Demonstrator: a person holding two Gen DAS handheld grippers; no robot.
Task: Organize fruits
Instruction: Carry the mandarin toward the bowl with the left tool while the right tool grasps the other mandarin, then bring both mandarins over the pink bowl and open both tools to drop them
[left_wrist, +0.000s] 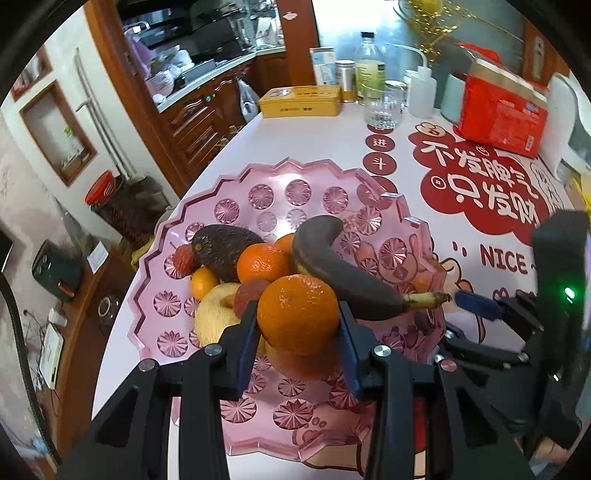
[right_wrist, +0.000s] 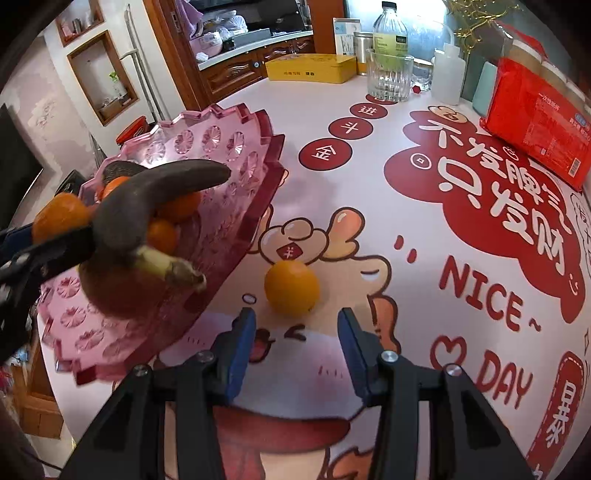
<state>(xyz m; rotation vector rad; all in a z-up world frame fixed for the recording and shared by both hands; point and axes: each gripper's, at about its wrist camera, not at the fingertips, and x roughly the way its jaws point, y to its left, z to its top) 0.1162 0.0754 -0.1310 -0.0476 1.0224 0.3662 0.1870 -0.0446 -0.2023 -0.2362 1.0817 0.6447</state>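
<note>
My left gripper (left_wrist: 298, 321) is shut on an orange (left_wrist: 297, 314) and holds it over the near part of the pink scalloped fruit bowl (left_wrist: 332, 177). The bowl holds a dark overripe banana (left_wrist: 343, 266), an avocado (left_wrist: 225, 251), an apple (left_wrist: 214, 314), more oranges (left_wrist: 262, 262) and lychees (left_wrist: 184, 256). My right gripper (right_wrist: 293, 332) is open and empty, just short of a lone orange (right_wrist: 291, 288) on the table, right of the bowl (right_wrist: 229, 147). The left gripper with its orange (right_wrist: 59, 216) shows at the left edge of the right wrist view.
The table has a white and red printed cover (right_wrist: 480, 221). At the back stand a yellow tin (left_wrist: 299, 101), a glass (left_wrist: 382, 107), bottles (left_wrist: 369, 70) and a red package (left_wrist: 502, 114). The table edge drops off to the left of the bowl.
</note>
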